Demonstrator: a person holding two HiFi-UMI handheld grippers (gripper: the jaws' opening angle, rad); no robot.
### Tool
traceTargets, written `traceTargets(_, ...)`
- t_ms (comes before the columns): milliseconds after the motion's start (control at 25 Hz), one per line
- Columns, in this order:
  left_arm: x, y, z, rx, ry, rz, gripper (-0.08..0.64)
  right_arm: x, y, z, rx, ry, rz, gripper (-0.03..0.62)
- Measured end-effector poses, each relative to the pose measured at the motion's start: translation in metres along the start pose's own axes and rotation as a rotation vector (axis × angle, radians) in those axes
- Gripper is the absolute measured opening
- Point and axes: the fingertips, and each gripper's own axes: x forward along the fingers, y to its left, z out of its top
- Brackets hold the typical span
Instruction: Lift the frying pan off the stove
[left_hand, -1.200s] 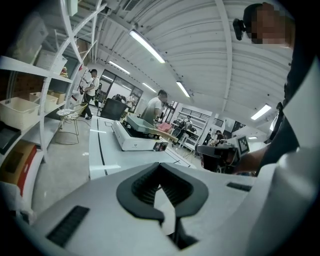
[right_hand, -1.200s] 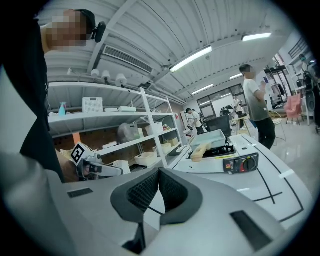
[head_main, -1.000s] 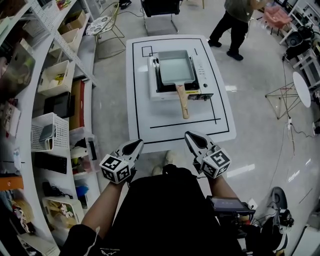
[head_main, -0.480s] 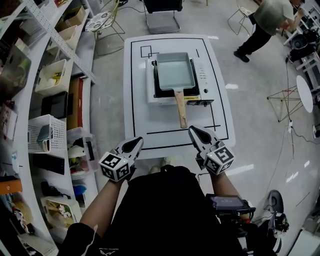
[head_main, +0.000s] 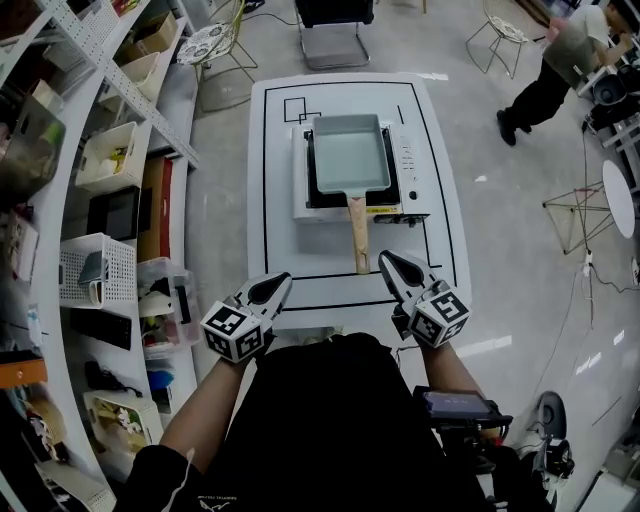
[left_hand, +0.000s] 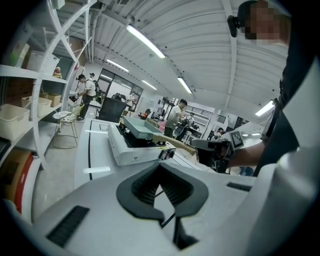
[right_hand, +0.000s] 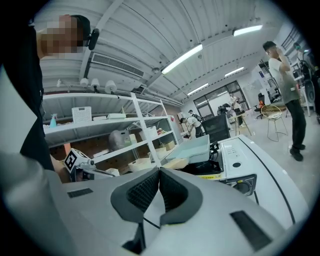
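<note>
At the near edge of the white surface (head_main: 285, 255) both tools hang clenched and empty. The left tool (head_main: 272, 287) has its jaws pressed together, and so does the right tool (head_main: 388, 264), whose tip is just right of the handle's (head_main: 358, 235) end. The pan (head_main: 350, 152) sits on the stove (head_main: 405, 160) at mid-surface, with its wooden handle pointing near, toward the person.

The step in hand looks like the reach for the handle. To do it well, the right tool should open before it closes in. It should then bite well up the handle toward the pan, so the weight levers less. The lift should go straight up and level, to clear the burner supports.

The head view alone lays out the plan: handle, stove edge and both tools in line. It hides height, though. The left tool's view shows the handle slanting clear above the surface, with room beneath for a jaw. The right tool's view shows the stove's front knob (right_hand: 243, 186) and the pan's rim raised over the burner.
</note>
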Motion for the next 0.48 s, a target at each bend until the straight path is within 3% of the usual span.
traceTargets(480,0.013,0.007,0.008,-0.019,-0.007,0.064,0.009,0.022,-0.024,0.004,0.058,-0.004,0.057,0.026)
